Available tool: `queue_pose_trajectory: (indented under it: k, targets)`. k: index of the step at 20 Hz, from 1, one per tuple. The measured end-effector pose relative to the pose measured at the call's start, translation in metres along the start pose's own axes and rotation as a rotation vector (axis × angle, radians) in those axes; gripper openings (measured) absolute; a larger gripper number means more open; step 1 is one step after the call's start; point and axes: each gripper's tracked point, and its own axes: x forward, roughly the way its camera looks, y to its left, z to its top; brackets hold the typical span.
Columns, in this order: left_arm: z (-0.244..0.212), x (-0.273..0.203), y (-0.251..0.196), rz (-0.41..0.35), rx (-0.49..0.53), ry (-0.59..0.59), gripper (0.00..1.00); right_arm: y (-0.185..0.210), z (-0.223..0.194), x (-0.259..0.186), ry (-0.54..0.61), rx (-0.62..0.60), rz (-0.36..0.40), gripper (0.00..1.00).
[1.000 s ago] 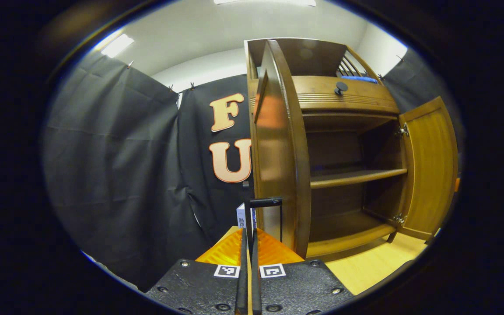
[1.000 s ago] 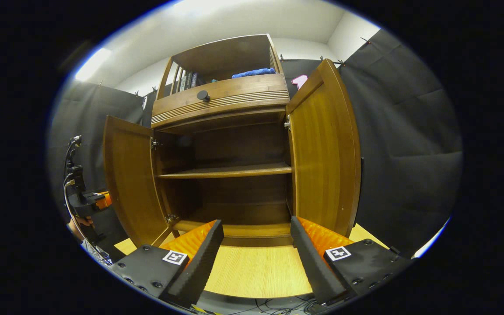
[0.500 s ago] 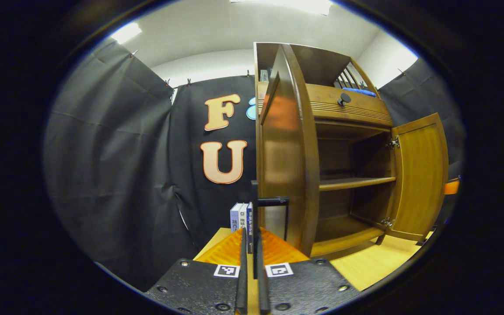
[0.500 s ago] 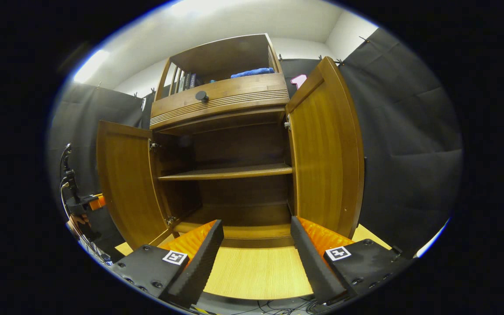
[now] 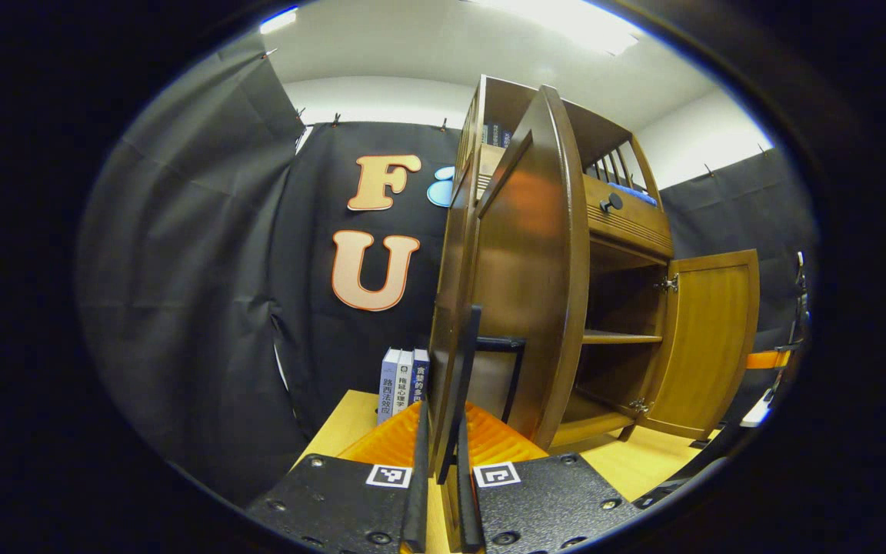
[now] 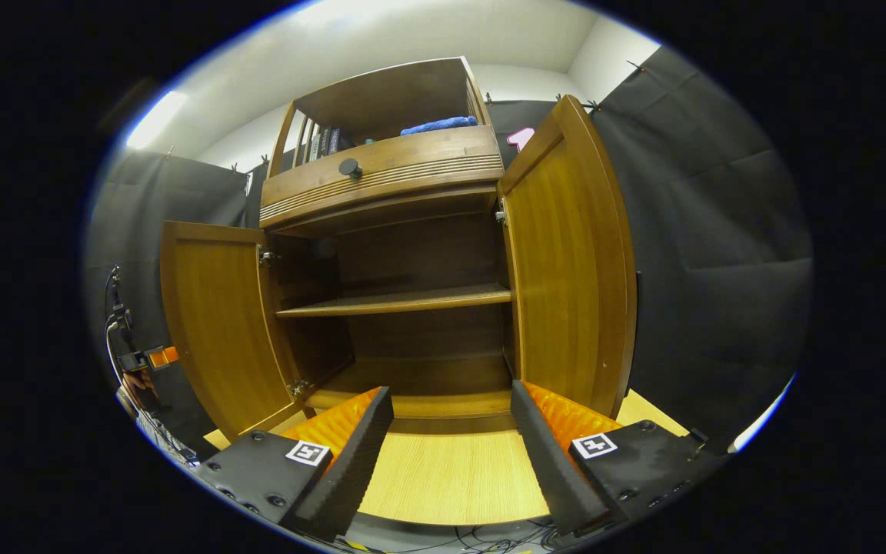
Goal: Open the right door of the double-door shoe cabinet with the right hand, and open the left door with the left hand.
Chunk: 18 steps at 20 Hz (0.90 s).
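Gripping left door (image 5: 535, 254) handle (image 5: 454, 392) (tool (image 5: 441, 462) level) —

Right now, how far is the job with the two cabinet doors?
Right door stands wide open; the right gripper is open and off it. The left door is also swung wide, with the left gripper shut on its handle. Only releasing is left.

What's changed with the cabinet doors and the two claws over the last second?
The left door has swung farther open, pulled by the left claw, which stays shut on the door's black handle; three books beside the cabinet have come into sight. The right door remains wide open, the right claw still open and holding nothing, and the shelf bare as before.
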Motion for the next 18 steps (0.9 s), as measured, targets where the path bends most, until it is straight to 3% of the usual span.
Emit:
queue_pose_trajectory:
  k: [5, 8, 11, 14, 15, 18]
  targets:
    - [-0.008, -0.020, -0.001, -0.023, 0.036, 0.034, 0.14, 0.003, 0.000, 0.002, 0.007, -0.008, 0.006, 0.99]
    - [-0.002, -0.040, 0.007, 0.040, 0.075, 0.049, 0.12, 0.007, 0.000, 0.008, 0.004, -0.002, 0.013, 1.00]
    - [0.019, -0.060, -0.005, 0.078, 0.085, 0.004, 0.00, 0.012, -0.002, 0.014, 0.007, -0.003, 0.028, 0.99]
    - [0.035, -0.076, -0.026, 0.085, 0.085, -0.030, 0.00, 0.021, -0.001, 0.020, 0.006, -0.005, 0.050, 0.99]
    - [0.038, -0.077, -0.035, 0.082, 0.079, -0.037, 0.08, 0.025, -0.001, 0.021, 0.003, -0.002, 0.060, 0.99]
    - [0.051, -0.075, -0.069, 0.056, 0.055, -0.064, 0.08, 0.031, -0.003, 0.024, -0.001, -0.011, 0.072, 0.99]
